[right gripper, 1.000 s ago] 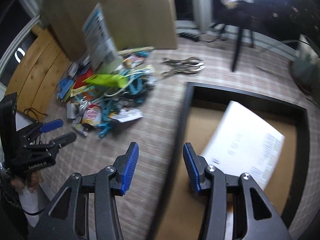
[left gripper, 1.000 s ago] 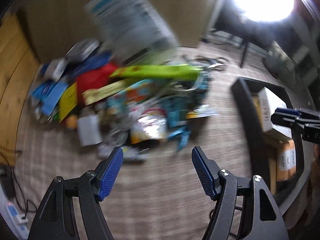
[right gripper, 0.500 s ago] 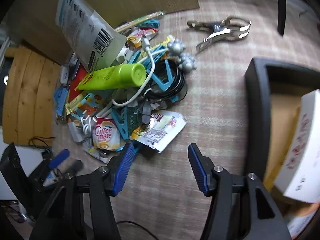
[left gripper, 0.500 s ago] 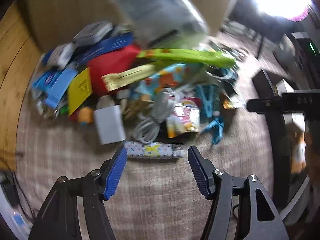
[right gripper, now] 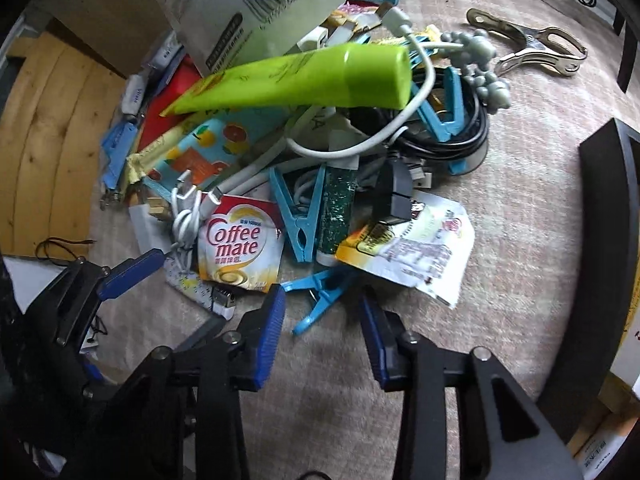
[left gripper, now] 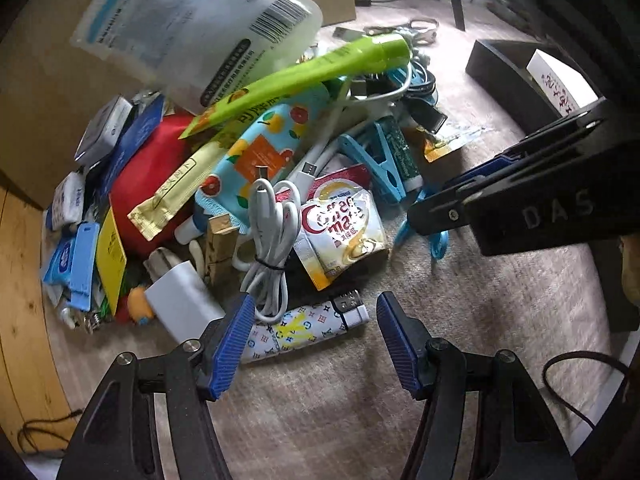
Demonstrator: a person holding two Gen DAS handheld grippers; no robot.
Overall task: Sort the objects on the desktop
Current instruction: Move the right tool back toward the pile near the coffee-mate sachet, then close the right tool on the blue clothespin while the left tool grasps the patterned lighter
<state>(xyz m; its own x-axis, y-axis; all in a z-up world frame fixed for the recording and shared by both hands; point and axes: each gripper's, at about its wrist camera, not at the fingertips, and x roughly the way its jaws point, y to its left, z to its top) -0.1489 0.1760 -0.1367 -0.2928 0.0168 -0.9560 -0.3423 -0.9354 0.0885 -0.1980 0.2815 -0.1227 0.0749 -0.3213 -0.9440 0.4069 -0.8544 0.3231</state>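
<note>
The right gripper [right gripper: 322, 320] is seen at the bottom centre of its own view, its blue pads parted; the jaws have just been closing, and nothing is pressed between them. A light-blue clothes peg [right gripper: 320, 300] lies on the beige cloth [right gripper: 520, 240] in the gap just beyond the fingertips, not visibly touched by either pad. Directly above it in the frame, a Coffee mate sachet [right gripper: 240, 248] and a crumpled printed wrapper [right gripper: 412, 248] form the near edge of the pile. Further up, a green tube [right gripper: 304, 80] is laid across the heap, with a clear barcoded pouch [right gripper: 248, 4] leaning over it at the top. Metal clamps [right gripper: 532, 48] are set apart at the upper right, and a black tray [right gripper: 608, 216] runs down the right edge.

The left gripper [left gripper: 316, 340] appears at the bottom centre of the left wrist view, its pads apart and empty. A patterned lighter [left gripper: 304, 330] lies across the cloth just beyond the left pad, its metal end reaching toward the gap. A bundled white cable [left gripper: 272, 248] rests just above it, beside a white charger block [left gripper: 182, 300] at the lower left of the pile. The right gripper enters from the right edge of that view.
</note>
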